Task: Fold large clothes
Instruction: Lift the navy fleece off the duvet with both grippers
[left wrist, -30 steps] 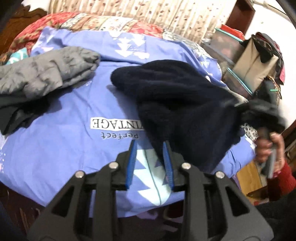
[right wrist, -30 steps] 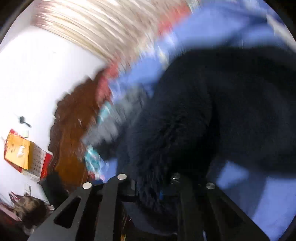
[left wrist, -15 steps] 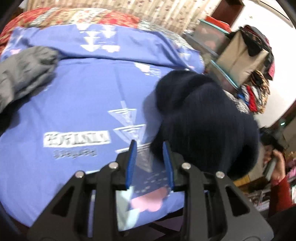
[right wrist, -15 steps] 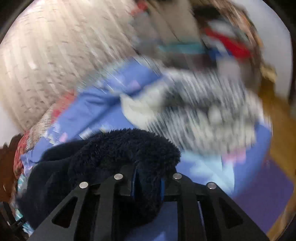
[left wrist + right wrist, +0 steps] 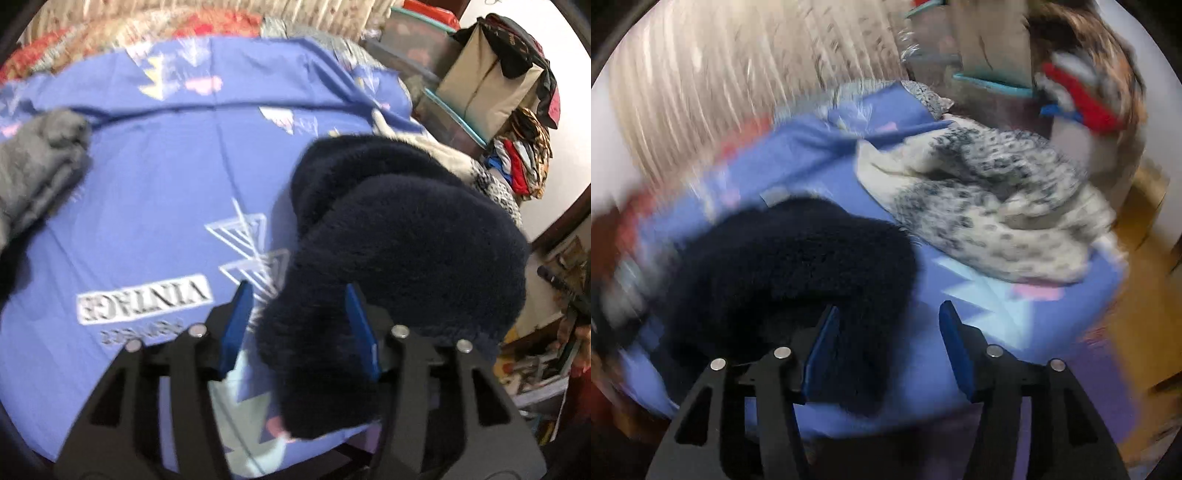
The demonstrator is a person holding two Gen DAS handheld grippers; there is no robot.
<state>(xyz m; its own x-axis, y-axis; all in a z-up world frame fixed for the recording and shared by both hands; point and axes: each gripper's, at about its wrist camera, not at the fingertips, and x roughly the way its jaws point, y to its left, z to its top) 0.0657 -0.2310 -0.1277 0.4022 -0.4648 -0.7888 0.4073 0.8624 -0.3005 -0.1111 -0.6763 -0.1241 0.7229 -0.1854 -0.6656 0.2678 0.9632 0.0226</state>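
A dark navy fleece garment [image 5: 399,236] lies bunched up on the blue printed bedsheet [image 5: 166,192], toward the bed's right side. My left gripper [image 5: 297,291] is opening. A lobe of the fleece sits between its blue pads, leaning against the right pad and clear of the left one. In the blurred right wrist view the same fleece [image 5: 783,266] lies left of centre. My right gripper [image 5: 890,310] is opening too. One end of the fleece rests by its left pad, and bare bedsheet [image 5: 997,332] shows across the rest of the gap.
A folded grey garment [image 5: 37,162] lies at the bed's left. A white, grey-spotted fleece [image 5: 997,214] is heaped at the far right of the bed. Storage boxes and piled clothes [image 5: 487,85] stand beyond it. A curtain [image 5: 720,92] hangs behind the bed.
The navy fleece has been carried to the right across the bed and bunched into a heap. Both grippers' jaws have widened from their narrow grip on it.
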